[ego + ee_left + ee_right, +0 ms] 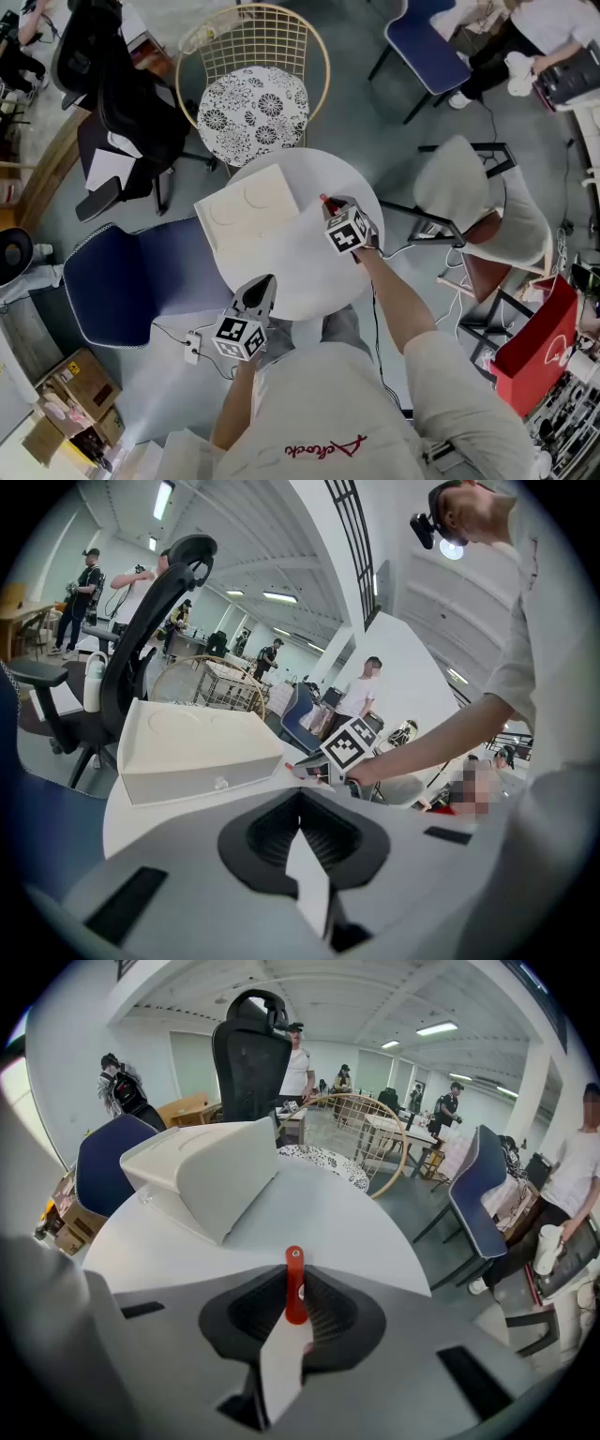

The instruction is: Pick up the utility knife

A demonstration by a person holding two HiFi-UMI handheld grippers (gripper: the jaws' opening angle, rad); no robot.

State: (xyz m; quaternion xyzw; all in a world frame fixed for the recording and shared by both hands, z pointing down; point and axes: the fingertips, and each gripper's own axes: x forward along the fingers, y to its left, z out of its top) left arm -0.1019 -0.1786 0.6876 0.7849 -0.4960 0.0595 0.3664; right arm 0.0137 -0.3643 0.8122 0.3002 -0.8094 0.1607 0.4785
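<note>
Grasp step — right gripper [291,1324] pinches the utility knife [294,1283] (left gripper [306,855] pressed together, empty). Next, likely: lift it clear of the table [319,1213].

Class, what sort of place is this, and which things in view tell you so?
Probably an open-plan office or lab workspace: a black office chair near a round white table, strip lights on a high ceiling, and several people standing about in the background.
</note>
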